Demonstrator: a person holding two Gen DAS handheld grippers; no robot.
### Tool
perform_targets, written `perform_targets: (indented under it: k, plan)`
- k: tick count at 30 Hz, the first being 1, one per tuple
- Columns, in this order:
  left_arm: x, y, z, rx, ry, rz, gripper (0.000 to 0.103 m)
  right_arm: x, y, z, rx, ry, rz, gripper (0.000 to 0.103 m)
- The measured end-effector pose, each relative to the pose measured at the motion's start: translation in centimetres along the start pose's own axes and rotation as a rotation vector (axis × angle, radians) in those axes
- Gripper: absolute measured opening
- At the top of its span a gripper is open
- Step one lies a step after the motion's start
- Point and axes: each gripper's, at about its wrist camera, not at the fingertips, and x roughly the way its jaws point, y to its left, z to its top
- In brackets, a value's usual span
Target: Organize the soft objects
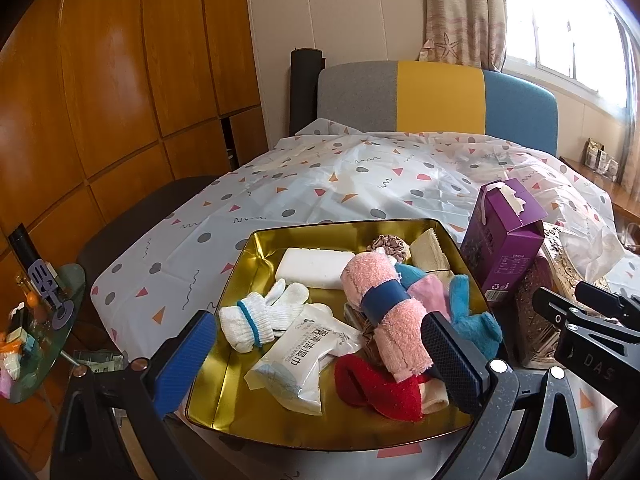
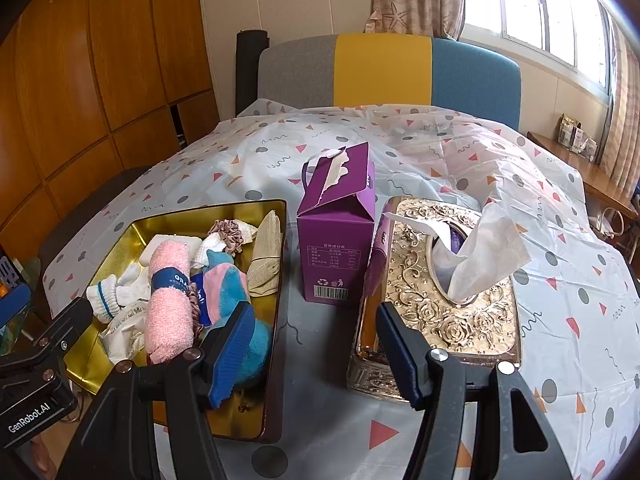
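A gold metal tray [image 1: 240, 280] [image 2: 120, 248] on the patterned tablecloth holds several soft things. Among them are a rolled pink towel with a blue band [image 1: 384, 304] [image 2: 168, 292], white gloves [image 1: 260, 316], a wet-wipes pack [image 1: 296, 360], a red cloth [image 1: 376, 388], blue and pink fuzzy socks [image 1: 464, 312] [image 2: 232, 284], a beige cloth [image 2: 266, 256], a scrunchie [image 2: 226, 232] and a white block [image 1: 312, 266]. My left gripper [image 1: 320, 364] hangs open over the tray's near part, holding nothing. My right gripper [image 2: 314, 352] is open over bare cloth between the tray and the tissue box.
A torn purple carton [image 2: 336, 240] [image 1: 504, 240] stands right of the tray. Beside it lies an ornate gold tissue box [image 2: 440, 280] with a tissue sticking out. A grey, yellow and blue chair back [image 2: 384, 72] stands behind the table. At far left is a small glass side table [image 1: 40, 340].
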Motion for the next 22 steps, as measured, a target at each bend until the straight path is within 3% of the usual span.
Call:
perform_targets:
  k: [9, 16, 22]
  plan:
    - [0.21, 0.4, -0.08, -0.024, 0.014, -0.002, 0.103, 0.25, 0.19, -0.09, -0.004, 0.008, -0.003, 0.064]
    - [0.44, 0.89, -0.3, -0.065, 0.022, -0.048, 0.103, 0.31, 0.38, -0.16, -0.009, 0.008, -0.01, 0.064]
    - [0.47, 0.63, -0.41, -0.046, 0.021, -0.045, 0.103, -0.17, 0.35, -0.14, -0.02, -0.006, -0.02, 0.064]
